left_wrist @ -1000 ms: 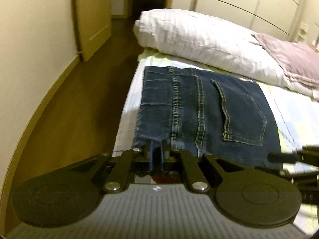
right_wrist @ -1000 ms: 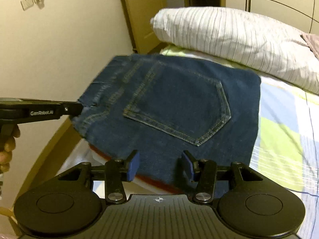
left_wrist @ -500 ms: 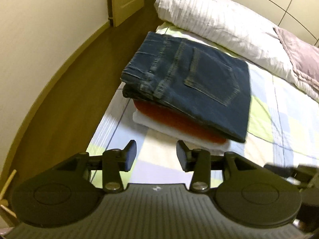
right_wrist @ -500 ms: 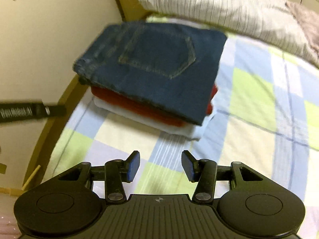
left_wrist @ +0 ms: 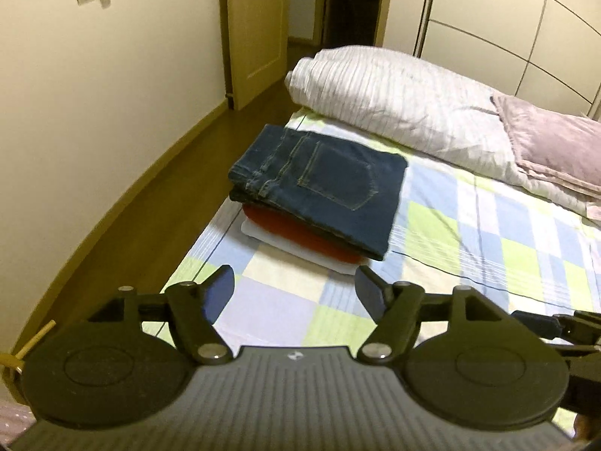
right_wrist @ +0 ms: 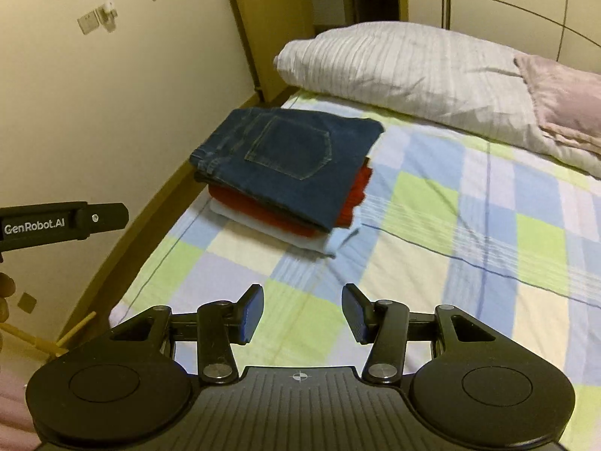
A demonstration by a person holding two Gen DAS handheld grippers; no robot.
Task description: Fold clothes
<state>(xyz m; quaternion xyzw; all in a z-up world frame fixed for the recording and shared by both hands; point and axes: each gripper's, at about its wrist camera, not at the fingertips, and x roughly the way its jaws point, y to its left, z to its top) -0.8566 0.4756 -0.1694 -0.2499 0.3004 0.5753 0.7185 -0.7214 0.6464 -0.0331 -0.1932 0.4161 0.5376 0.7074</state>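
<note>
Three folded garments sit stacked near the bed's left edge, jeans on top. Left gripper has just been opening, empty; right gripper is spread, empty.

Dark blue jeans with tan stitching, over red garment and white garment; bedsheet checked green, blue, cream; white striped duvet at 12 o'clock; mauve pillow at 2
</note>
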